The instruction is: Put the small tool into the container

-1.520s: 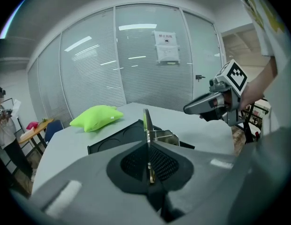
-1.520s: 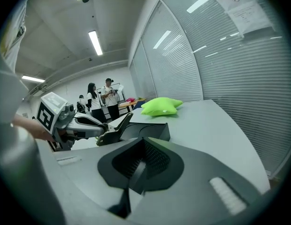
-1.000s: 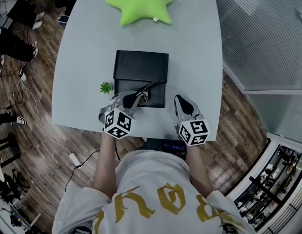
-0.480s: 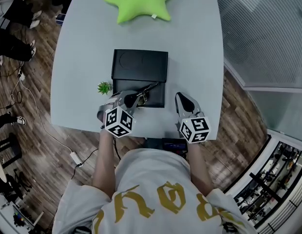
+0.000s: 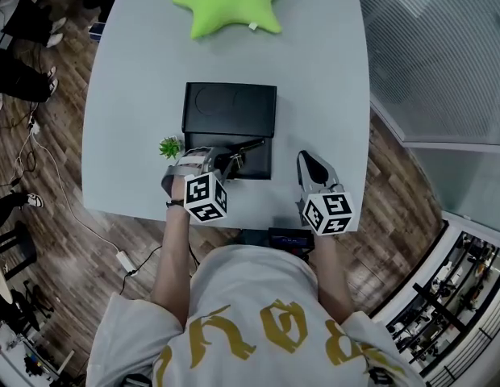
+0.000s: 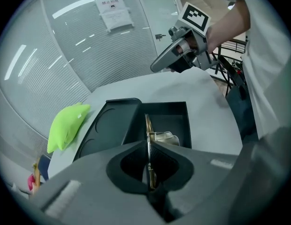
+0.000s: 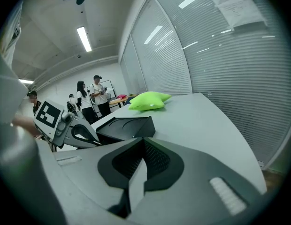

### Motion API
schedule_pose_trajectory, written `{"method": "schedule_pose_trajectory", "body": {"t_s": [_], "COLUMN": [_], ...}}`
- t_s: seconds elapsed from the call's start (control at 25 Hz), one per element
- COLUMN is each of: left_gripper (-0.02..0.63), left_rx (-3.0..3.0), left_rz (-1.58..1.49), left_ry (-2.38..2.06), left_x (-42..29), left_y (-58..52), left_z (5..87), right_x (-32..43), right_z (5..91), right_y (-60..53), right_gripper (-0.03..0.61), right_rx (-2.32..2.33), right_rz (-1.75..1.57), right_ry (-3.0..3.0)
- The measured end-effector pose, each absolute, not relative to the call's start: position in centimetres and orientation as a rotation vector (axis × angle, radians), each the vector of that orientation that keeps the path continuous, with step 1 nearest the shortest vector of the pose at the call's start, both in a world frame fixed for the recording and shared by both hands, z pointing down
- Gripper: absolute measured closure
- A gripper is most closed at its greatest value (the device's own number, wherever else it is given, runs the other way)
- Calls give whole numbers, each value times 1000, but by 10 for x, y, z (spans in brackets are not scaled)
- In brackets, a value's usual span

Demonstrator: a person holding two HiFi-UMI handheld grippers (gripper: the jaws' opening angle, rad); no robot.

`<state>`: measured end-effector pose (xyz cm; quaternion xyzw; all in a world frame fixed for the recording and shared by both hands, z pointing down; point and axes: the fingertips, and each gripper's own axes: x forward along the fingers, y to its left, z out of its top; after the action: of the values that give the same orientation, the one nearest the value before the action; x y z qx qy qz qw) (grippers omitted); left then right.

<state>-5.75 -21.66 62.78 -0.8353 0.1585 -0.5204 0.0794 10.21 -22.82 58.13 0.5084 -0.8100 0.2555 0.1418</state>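
Observation:
A black container [image 5: 230,107] lies on the grey table, with its flat lid part at the far side and its open box [image 5: 258,164] at the near side. My left gripper [image 5: 226,161] is shut on a thin metal tool [image 5: 248,145], which slants over the box's near left corner. In the left gripper view the tool [image 6: 148,130] stands on edge between the shut jaws, above the open box [image 6: 176,118], which holds a crumpled clear piece [image 6: 164,138]. My right gripper [image 5: 313,166] hovers to the right of the box, shut and holding nothing.
A green star cushion [image 5: 226,2] lies at the table's far end. A small green plant [image 5: 170,146] stands just left of the container. The table's near edge [image 5: 258,220] is close below both grippers. People [image 7: 89,97] stand in the room's background.
My left gripper has turned and shifted slightly right, bringing the tool lower and flatter over the box. The right gripper has drifted a little to the right.

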Motion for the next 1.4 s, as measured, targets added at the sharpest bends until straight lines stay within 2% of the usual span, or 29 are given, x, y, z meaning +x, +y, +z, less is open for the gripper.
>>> {"method": "schedule_pose_trajectory", "body": {"t_s": [0.64,1.4], "left_gripper": [595,492], "left_rx": [-2565,-2670], "left_rz": [-1658,-1772], "left_ry": [356,183], "left_x": [-43,-42], "left_y": [-215,-193], "left_z": [645,667], "right_x": [108,107], "right_z": [586,561], "right_y": [-226,-220], "right_gripper": [555,555], "right_rx": [1466,1473], "right_rz": [753,687], "right_ry": [-2331,-2366]}}
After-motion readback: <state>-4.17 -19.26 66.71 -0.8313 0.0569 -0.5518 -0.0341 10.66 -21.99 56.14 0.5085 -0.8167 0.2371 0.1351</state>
